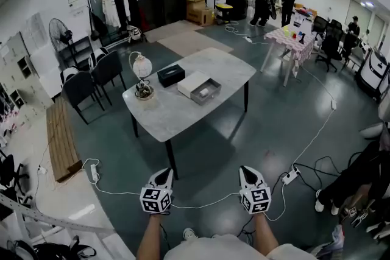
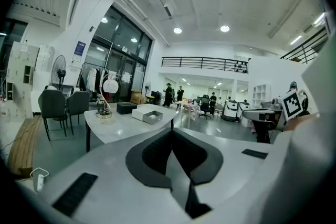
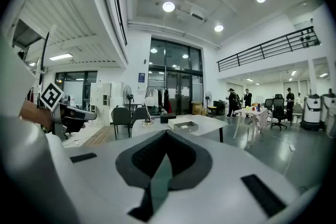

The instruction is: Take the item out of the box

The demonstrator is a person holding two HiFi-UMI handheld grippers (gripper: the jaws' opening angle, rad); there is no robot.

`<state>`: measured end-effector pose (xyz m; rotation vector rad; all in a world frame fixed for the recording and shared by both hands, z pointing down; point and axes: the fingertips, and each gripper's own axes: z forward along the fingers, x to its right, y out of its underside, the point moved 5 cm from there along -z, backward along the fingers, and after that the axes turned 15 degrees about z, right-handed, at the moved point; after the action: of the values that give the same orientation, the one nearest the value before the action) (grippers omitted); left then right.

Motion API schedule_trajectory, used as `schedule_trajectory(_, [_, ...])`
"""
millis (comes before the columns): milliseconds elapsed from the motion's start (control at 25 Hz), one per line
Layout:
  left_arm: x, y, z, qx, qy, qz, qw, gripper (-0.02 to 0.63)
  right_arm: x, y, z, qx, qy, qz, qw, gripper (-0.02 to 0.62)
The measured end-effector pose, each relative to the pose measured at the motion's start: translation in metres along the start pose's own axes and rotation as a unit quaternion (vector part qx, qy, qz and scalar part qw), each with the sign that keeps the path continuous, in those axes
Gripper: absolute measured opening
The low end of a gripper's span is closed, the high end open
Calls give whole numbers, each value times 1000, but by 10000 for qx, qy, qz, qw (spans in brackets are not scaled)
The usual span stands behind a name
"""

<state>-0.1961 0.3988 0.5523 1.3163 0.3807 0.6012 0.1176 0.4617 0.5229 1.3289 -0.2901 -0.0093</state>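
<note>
An open grey box [image 1: 205, 92] lies on the marble table [image 1: 177, 112], with a small pale item showing inside and a white lid [image 1: 192, 83] against its far-left side. Both grippers are held low over the floor, well short of the table. My left gripper [image 1: 163, 175] is shut with nothing in it; its jaws meet in a line [image 2: 172, 134]. My right gripper [image 1: 246, 172] is also shut and empty [image 3: 166, 135]. The box appears far ahead in the left gripper view [image 2: 153, 117] and in the right gripper view [image 3: 184, 125].
A black box [image 1: 170, 75] and a globe lamp [image 1: 142, 73] share the table. Dark chairs [image 1: 94, 79] and a wooden bench [image 1: 61, 140] stand to the left. White cables and a power strip [image 1: 291, 176] cross the floor. People [image 1: 262, 0] stand far back.
</note>
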Motion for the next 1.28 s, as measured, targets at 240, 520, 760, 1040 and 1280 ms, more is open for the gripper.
schedule_trajectory(240, [-12, 4, 4, 4, 69, -3, 10000, 17, -9, 0, 10, 116, -56, 39, 9999, 51])
schedule_trajectory(520, [-30, 9, 5, 11, 179, -33, 9998, 17, -31, 5, 25, -33, -161, -24, 9999, 242])
schedule_trajectory(760, [-44, 18, 1, -34, 338, -41, 9994, 17, -52, 9, 34, -80, -136, -81, 9998, 262])
schedule_trajectory(1040, [-64, 23, 3, -44, 437, -19, 9990, 17, -68, 12, 47, -47, -20, -78, 10000, 262])
schedule_trajectory(1280, [-74, 28, 7, -85, 460, -22, 9989, 17, -72, 14, 59, -90, 11, -119, 9999, 262])
